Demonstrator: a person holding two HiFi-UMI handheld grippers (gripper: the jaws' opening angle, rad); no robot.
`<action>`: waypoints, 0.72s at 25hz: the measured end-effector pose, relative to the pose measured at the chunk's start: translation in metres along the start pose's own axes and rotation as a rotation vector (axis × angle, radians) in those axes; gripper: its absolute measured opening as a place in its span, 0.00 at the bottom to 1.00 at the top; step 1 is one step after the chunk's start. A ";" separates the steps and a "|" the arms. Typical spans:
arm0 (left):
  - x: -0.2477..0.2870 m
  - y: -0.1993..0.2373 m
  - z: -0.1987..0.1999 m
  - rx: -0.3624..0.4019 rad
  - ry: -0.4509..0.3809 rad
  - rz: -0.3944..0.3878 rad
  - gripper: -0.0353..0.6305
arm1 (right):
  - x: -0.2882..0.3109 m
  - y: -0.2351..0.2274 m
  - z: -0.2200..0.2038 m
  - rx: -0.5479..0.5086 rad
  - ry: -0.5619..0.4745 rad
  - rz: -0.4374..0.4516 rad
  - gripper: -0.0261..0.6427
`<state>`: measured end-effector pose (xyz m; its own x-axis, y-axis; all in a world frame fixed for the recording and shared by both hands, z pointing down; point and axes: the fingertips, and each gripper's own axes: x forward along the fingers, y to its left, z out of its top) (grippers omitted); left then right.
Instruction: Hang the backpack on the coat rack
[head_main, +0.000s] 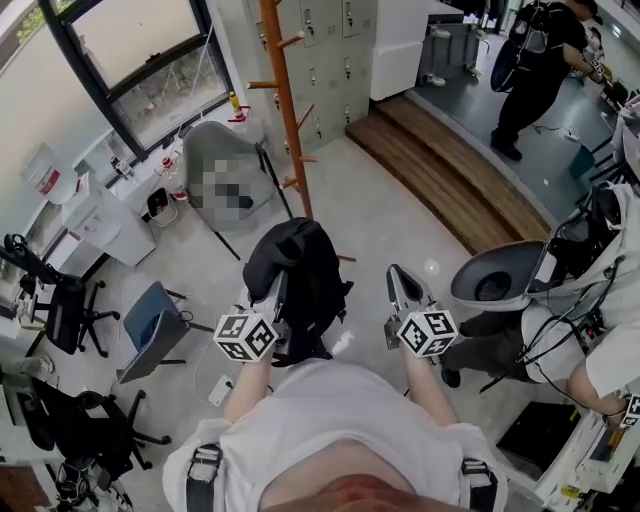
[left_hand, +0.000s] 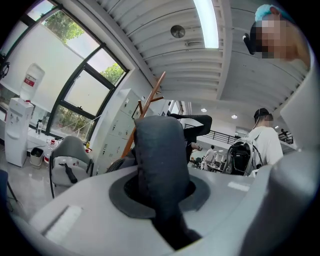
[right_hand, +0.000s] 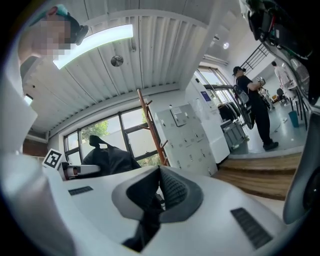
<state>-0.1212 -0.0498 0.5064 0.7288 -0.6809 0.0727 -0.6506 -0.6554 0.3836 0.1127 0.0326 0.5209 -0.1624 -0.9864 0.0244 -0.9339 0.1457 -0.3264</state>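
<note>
In the head view the black backpack (head_main: 298, 268) hangs off the floor in front of me. My left gripper (head_main: 279, 288) is shut on it near the top. In the left gripper view its dark padded strap (left_hand: 160, 160) stands up from between the shut jaws. The orange wooden coat rack (head_main: 284, 100) rises just beyond the bag, pegs out to both sides; it also shows as a rack (left_hand: 148, 106) past the strap. My right gripper (head_main: 398, 274) is to the right of the bag, shut and holding nothing, pads together (right_hand: 161, 186). From there the backpack (right_hand: 107, 157) is at the left and the rack (right_hand: 150, 125) behind.
A grey shell chair (head_main: 225, 165) stands left of the rack, grey lockers (head_main: 330, 60) behind it. A wooden step (head_main: 450, 170) runs at the right. One person (head_main: 540, 60) stands far right; another sits by a round grey chair (head_main: 495, 278). Office chairs (head_main: 150, 325) are at the left.
</note>
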 end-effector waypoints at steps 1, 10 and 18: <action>0.009 0.010 0.005 -0.002 0.001 -0.003 0.17 | 0.016 -0.001 0.002 -0.004 0.002 -0.001 0.05; 0.070 0.089 0.056 0.013 0.001 -0.024 0.17 | 0.147 0.004 0.008 -0.024 0.025 0.013 0.05; 0.108 0.137 0.084 0.005 -0.039 0.032 0.17 | 0.233 -0.002 0.018 -0.051 0.059 0.093 0.05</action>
<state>-0.1496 -0.2405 0.4893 0.6986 -0.7138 0.0489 -0.6748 -0.6347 0.3766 0.0827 -0.1989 0.5108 -0.2659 -0.9626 0.0522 -0.9288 0.2414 -0.2811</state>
